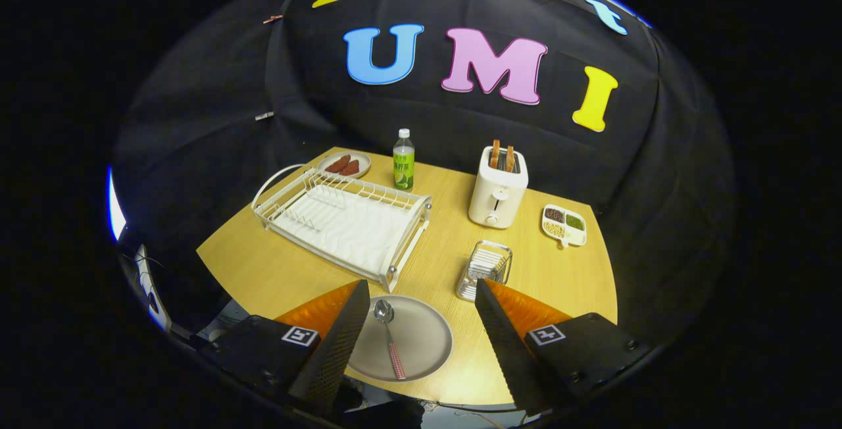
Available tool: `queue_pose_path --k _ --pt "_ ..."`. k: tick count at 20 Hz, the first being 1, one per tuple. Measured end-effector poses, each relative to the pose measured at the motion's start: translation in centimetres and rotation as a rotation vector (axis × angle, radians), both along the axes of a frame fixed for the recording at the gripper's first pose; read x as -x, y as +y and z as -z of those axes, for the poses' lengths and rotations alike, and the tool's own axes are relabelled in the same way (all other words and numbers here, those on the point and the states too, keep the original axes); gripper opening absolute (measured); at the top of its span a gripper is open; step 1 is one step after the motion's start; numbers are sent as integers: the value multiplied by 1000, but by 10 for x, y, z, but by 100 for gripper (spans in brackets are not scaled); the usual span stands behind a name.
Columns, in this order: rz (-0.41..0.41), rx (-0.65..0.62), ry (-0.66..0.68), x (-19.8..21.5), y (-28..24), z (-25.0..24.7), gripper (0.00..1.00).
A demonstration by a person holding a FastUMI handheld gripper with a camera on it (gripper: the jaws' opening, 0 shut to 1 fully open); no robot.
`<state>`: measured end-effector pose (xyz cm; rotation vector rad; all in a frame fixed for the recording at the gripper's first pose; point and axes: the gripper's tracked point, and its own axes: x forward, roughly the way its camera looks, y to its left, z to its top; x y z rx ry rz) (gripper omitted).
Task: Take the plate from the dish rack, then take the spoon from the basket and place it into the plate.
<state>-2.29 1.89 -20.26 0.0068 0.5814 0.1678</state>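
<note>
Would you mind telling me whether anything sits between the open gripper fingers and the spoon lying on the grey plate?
Nothing visible does. The red-checked-handled metal spoon lies on the round grey plate between the open gripper fingers, with the small wire basket off to the side beyond them.

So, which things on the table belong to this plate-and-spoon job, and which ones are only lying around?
Job things:
- plate, between the open gripper fingers
- spoon, lying on the plate
- dish rack, beyond the fingers
- basket, just ahead of the fingers

Lying about:
- toaster with toast
- green bottle
- small dish of food
- divided tray
</note>
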Motion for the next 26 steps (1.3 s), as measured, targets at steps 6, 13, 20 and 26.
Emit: queue_pose_path --k 6,13,20,26 --pt "75 10 -166 -15 -39 -89 99" --pt "148 7 -349 -14 -69 -178 99" --pt "180 -3 -412 -11 -74 -197 99" --pt "202 -15 -415 -13 -75 -197 99"
